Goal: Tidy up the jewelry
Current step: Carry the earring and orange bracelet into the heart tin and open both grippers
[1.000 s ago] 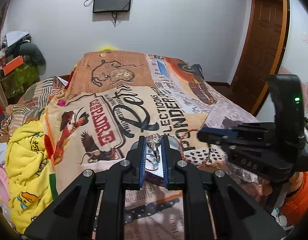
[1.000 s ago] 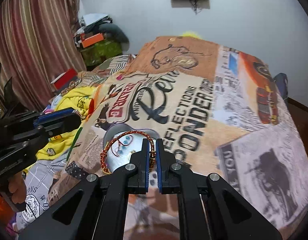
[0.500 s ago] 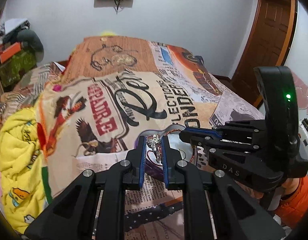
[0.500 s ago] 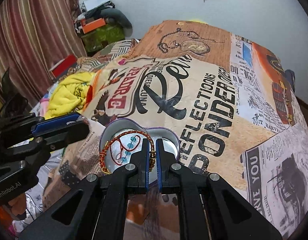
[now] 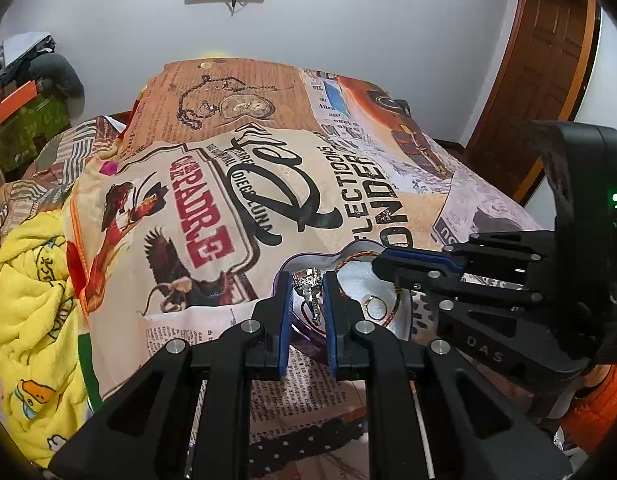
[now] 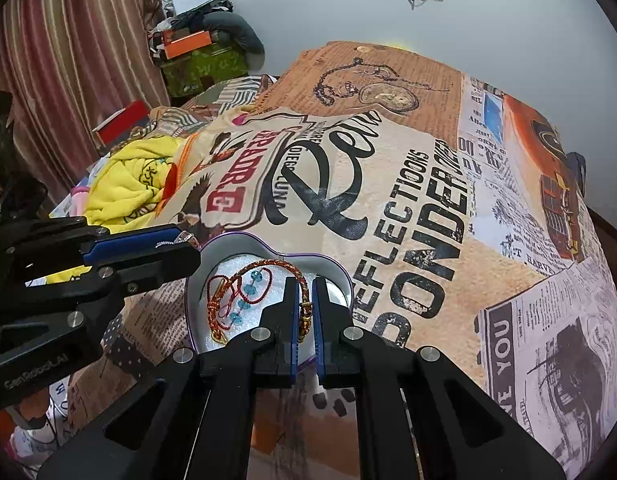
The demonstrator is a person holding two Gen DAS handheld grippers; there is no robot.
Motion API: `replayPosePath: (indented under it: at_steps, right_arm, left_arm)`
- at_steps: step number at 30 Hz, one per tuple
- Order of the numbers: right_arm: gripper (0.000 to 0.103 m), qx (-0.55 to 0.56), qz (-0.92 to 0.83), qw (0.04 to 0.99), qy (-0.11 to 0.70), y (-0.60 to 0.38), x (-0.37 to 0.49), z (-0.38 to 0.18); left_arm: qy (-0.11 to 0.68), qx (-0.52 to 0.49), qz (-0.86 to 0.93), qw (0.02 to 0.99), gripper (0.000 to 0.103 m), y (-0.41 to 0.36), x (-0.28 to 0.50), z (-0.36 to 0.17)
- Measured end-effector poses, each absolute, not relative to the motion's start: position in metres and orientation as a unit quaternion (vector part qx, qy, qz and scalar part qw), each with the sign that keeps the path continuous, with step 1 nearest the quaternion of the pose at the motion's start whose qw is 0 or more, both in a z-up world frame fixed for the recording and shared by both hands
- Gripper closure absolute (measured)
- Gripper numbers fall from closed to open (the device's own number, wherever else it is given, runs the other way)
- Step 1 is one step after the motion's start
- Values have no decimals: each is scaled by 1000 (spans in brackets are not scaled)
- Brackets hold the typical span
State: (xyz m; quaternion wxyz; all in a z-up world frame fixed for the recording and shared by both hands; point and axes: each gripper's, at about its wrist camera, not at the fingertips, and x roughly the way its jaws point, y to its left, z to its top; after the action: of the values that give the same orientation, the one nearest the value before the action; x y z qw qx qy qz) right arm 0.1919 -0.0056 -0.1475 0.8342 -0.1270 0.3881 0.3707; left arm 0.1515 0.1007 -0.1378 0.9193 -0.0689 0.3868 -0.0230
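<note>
Tin (image 6: 340,270): heart-shaped metal, white foam lining, on printed bedspread (image 6: 428,200).
Left gripper (image 5: 306,292): pinches sparkly silver ring (image 5: 308,280) over tin.
Right gripper (image 6: 304,304): clamps braided red-gold bangle (image 6: 268,268) resting inside tin.

A printed bedspread (image 5: 268,184) covers the bed, a yellow blanket (image 5: 28,300) bunched alongside; a wooden door (image 5: 540,80) stands beyond

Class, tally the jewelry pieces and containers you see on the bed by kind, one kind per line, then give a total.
Silver ring, held in the left gripper: 1
Gold ring, lying in the box: 1
Red-gold braided bracelet with blue beads, held in the right gripper: 1
Heart-shaped box: 1
Total: 4
</note>
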Motion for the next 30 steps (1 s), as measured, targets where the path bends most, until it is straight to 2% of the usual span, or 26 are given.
replayPosePath:
  at_steps: [6, 14, 25, 30]
  right_arm:
    - [86, -124, 365, 840, 383, -13, 193, -145]
    - [86, -103, 353, 851, 374, -35, 191, -136]
    - [85, -77, 334, 860, 378, -59, 195, -133]
    - [85, -73, 326, 866, 372, -70, 192, -128]
  left_arm:
    - [395, -67, -25, 916, 90, 100, 156, -143]
    - [402, -56, -52, 912, 90, 82, 162, -144]
    - [405, 7, -50, 913, 90, 50, 160, -147]
    - [398, -8, -43, 916, 88, 57, 153, -135]
